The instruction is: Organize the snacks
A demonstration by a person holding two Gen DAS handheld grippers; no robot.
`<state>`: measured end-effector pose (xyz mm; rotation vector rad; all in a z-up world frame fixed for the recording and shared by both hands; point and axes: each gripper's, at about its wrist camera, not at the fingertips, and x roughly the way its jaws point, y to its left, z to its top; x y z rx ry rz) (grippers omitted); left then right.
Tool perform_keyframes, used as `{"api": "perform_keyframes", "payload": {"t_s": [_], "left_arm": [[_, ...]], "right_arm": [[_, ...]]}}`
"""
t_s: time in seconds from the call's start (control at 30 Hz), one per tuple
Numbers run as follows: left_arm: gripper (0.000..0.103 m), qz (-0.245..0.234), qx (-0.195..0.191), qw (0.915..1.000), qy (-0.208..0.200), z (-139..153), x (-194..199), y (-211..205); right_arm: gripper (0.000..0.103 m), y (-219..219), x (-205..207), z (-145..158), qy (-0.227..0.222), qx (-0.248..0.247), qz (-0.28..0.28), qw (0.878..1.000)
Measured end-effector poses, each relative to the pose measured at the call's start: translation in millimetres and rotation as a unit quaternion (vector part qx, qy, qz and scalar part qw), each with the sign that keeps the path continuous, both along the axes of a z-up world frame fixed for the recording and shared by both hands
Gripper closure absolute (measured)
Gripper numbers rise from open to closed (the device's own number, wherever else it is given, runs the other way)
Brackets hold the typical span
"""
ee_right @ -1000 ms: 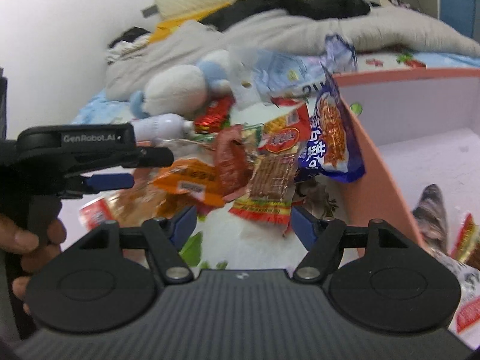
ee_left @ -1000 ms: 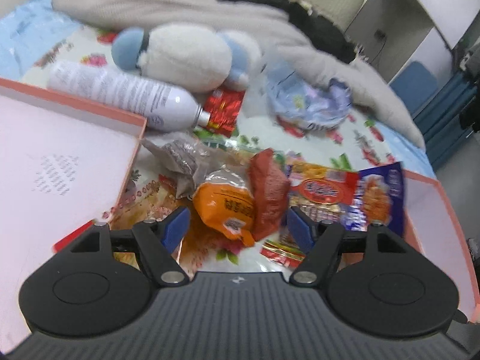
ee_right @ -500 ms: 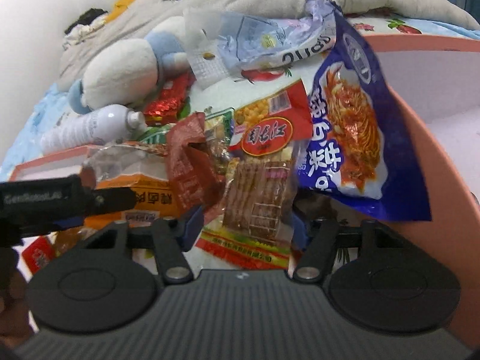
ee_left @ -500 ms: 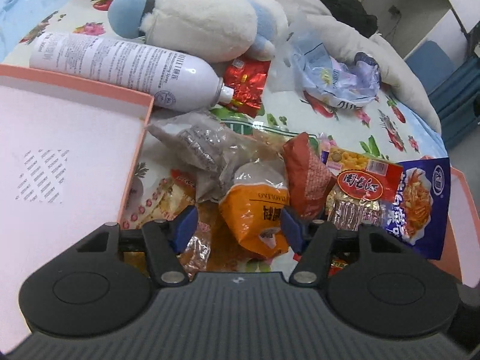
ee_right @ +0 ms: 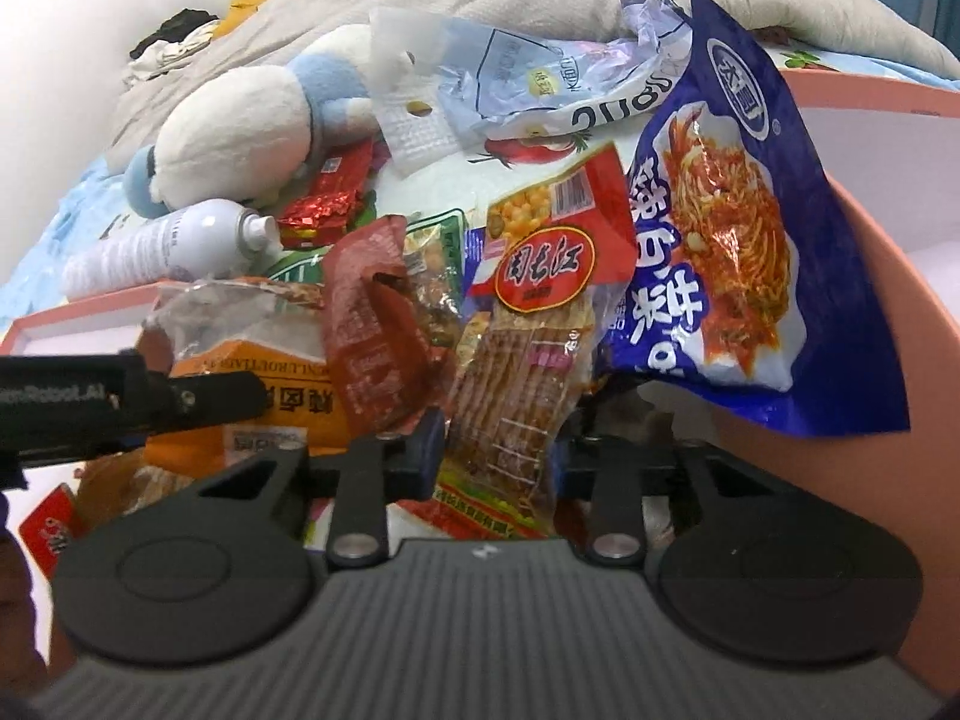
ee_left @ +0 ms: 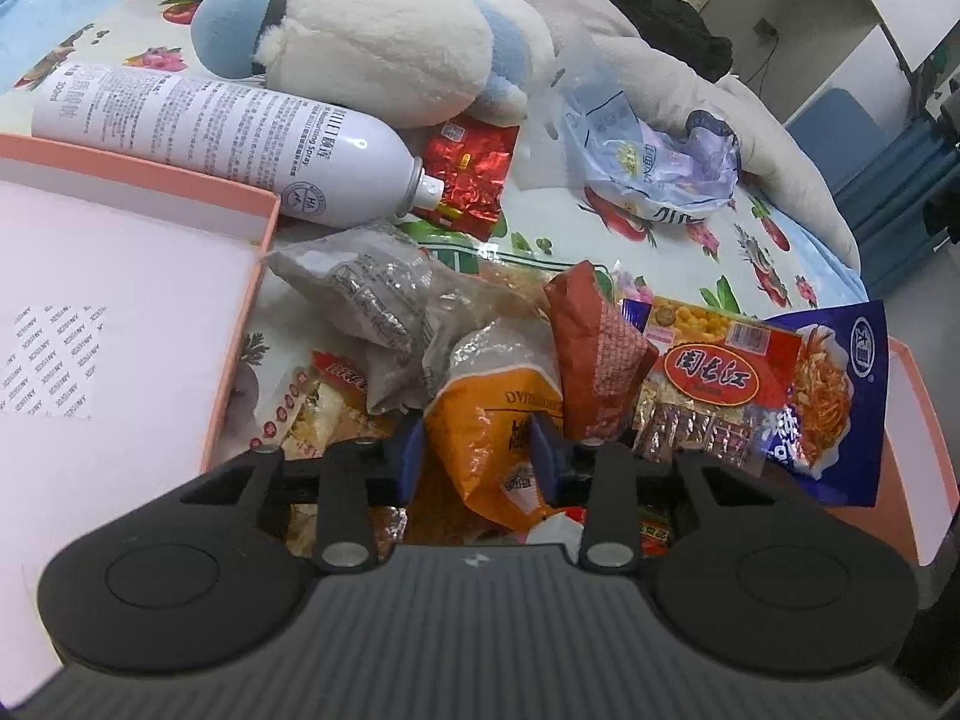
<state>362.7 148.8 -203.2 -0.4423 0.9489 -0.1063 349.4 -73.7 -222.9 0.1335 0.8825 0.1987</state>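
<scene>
Bedding with a printed fruit-and-flower pattern [ee_left: 678, 246] is carrying a heap of snack packets, with a grey quilt [ee_left: 690, 78] lying crumpled at the far side. A white and blue plush toy [ee_left: 384, 42] is lying far left, touching a white spray can [ee_left: 198, 120] that is resting on its side along the far rim of a pink box lid [ee_left: 120, 276]. A crinkled red foil packet [ee_left: 468, 174] is sitting just beside the can's nozzle, and a pale blue crumpled bag [ee_left: 648, 162] is lying further right.

Near the middle, the left hand-held gripper [ee_left: 477, 450] has just been closing and its blue pads are pressing both sides of an orange snack bag [ee_left: 498, 420], which is showing a clear top and dark printing and is standing tilted in the heap. A silvery grey packet [ee_left: 366, 288] is lying just to its left, and a brick-red pouch [ee_left: 594, 354] is leaning against its right side.

On the right, the right hand-held gripper [ee_right: 498, 450] has also just been closing, and its pads are squeezing a red-labelled packet of brown strips [ee_right: 528, 360], which is showing yellow corn art and a red oval logo on top. A blue noodle bag [ee_right: 738, 252] is leaning over the rim of a second pink box [ee_right: 870, 324] just right of it.
</scene>
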Motion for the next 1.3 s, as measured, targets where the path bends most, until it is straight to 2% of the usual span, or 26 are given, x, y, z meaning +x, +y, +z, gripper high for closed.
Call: {"api": "perform_keyframes", "payload": {"t_s": [0.03,0.07,0.1,0.4,0.67,0.83,1.0,1.2,1.3], "left_arm": [[0.065,0.001,-0.001,1.0,-0.002,0.5,-1.8,-0.2],[0.071,0.0,-0.003,1.0,-0.004,1.0,-3.0,-0.6],[0.074,-0.003,-0.004,1.0,-0.006,2.1,-4.3,-2.0],[0.079,0.001,0.028,0.9985,-0.047,18.7,-27.2,-16.5],[0.08,0.012,0.043,0.9965,-0.071,47.5,-69.2,-28.8],[0.08,0.022,0.074,0.9925,-0.094,68.2,-123.6,-46.0],[0.08,0.033,0.079,0.9925,-0.088,91.0,-177.2,-59.3],[0.08,0.043,0.081,0.9907,-0.101,124.8,-225.5,-69.8],[0.08,0.049,0.094,0.9885,-0.107,142.0,-248.2,-79.1]], "right_arm": [[0.076,-0.2,-1.9,1.8,-0.002,0.001,0.003,1.0],[0.088,-0.4,-3.9,3.5,-0.004,0.002,0.007,1.0],[0.091,-0.6,-6.1,5.8,-0.007,0.006,0.009,1.0],[0.093,-11.4,-29.9,17.9,-0.041,0.013,0.021,0.999],[0.093,-28.5,-66.4,52.8,-0.079,0.01,0.03,0.996],[0.093,-39.1,-111.3,72.5,-0.114,-0.003,0.051,0.992],[0.093,-56.6,-158.3,83.7,-0.087,0.015,0.046,0.995],[0.093,-63.4,-201.8,102.3,-0.089,0.011,0.068,0.994],[0.093,-71.6,-218.9,114.4,-0.092,0.02,0.071,0.993]]}}
